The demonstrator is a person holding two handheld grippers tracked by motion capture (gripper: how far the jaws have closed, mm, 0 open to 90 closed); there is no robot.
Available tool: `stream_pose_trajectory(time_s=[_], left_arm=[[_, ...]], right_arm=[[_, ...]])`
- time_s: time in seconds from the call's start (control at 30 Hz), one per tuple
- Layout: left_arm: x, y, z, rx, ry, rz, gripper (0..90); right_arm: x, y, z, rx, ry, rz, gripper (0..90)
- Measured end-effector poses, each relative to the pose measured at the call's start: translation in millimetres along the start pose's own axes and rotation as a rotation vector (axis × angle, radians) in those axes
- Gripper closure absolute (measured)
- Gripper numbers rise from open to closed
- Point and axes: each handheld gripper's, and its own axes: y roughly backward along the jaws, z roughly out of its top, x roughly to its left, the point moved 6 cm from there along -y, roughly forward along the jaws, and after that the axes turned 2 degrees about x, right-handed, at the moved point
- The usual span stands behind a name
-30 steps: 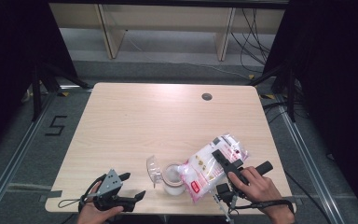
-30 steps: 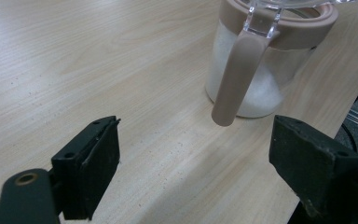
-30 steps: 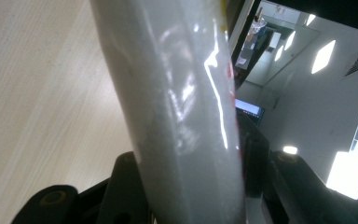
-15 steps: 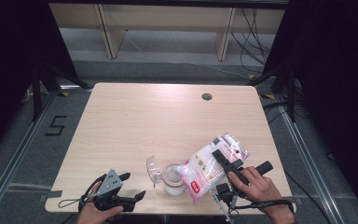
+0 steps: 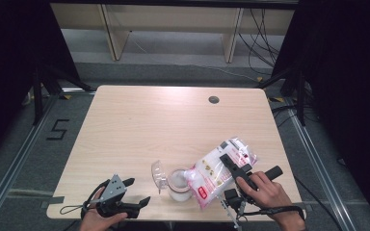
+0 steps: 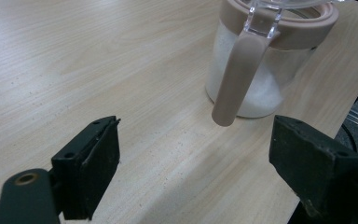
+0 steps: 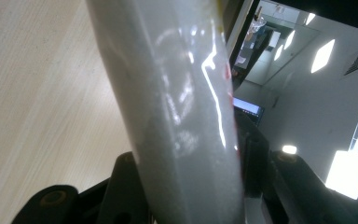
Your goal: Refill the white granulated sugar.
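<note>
On the high view I have the clear glass jar with a beige collar and a white granular fill (image 5: pixel 179 185) standing near the front edge of the pale wooden worktop (image 5: pixel 164 125), a little right of the middle of that edge, its clear hinged lid (image 5: pixel 157 175) swung open to the jar's left. My right gripper (image 5: pixel 227 169) holds a glossy clear plastic bag of white granules with pink and red print (image 5: pixel 217 169), which lies tilted with its lower end over the jar's mouth and its upper end rising toward the right edge of the worktop; in the right gripper view the black jaws stand on either side of the bag (image 7: pixel 182 121) and press on it, so I read that as a firm grip on the bag. My left gripper (image 5: pixel 136 191) sits at the front left part of the worktop, close to the front edge and well apart from the jar; in the left gripper view its two black jaws are spread wide with nothing between them, bare wood showing in the gap, and the jar (image 6: pixel 265 60) stands beyond them with its beige latch strap (image 6: pixel 235 77) hanging down the near side. A small dark round hole (image 5: pixel 214 99) lies near the back edge, toward the right back corner.
</note>
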Motion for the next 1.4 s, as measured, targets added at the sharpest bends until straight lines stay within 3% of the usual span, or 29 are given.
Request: stream_pose_trajectory(time_s=[0.23,0.3,0.67,0.73,0.83,0.9,1.03,1.23,1.33,1.4], left_arm=[[0.3,0.2,0.1,-0.002,-0.002,0.0,16.0],[1.6,0.6,0.6,-0.001,-0.026,-0.001,16.0],[1.6,0.5,0.6,0.002,-0.03,-0.001,16.0],[-0.4,-0.5,0.4,-0.003,-0.003,-0.003,16.0],[0.1,0.0,0.0,0.002,-0.004,-0.003,16.0],[1.6,0.6,0.7,-0.001,-0.029,-0.001,16.0],[-0.7,-0.7,0.3,-0.005,0.004,-0.003,16.0],[-0.5,-0.5,0.4,-0.002,-0.002,0.001,16.0],[0.1,0.2,0.1,0.007,-0.009,0.006,16.0],[-0.6,-0.4,0.4,0.0,-0.002,0.004,16.0]], right_arm=[[0.6,-0.1,0.1,0.001,-0.005,0.003,65.0],[0.4,-0.3,0.0,0.0,0.004,0.018,65.0],[0.9,-0.5,0.2,0.0,0.003,0.02,65.0],[1.1,-0.2,0.1,0.003,0.0,0.02,65.0],[1.2,-0.5,0.3,-0.001,-0.006,0.01,65.0],[0.7,0.0,0.8,-0.001,-0.003,0.008,65.0],[1.8,0.1,0.6,0.002,-0.014,0.013,65.0],[1.2,0.3,0.7,0.002,-0.012,0.011,65.0],[-3.2,0.2,2.3,-0.009,0.028,0.006,65.0],[-3.2,0.0,2.4,-0.014,0.024,-0.004,65.0]])
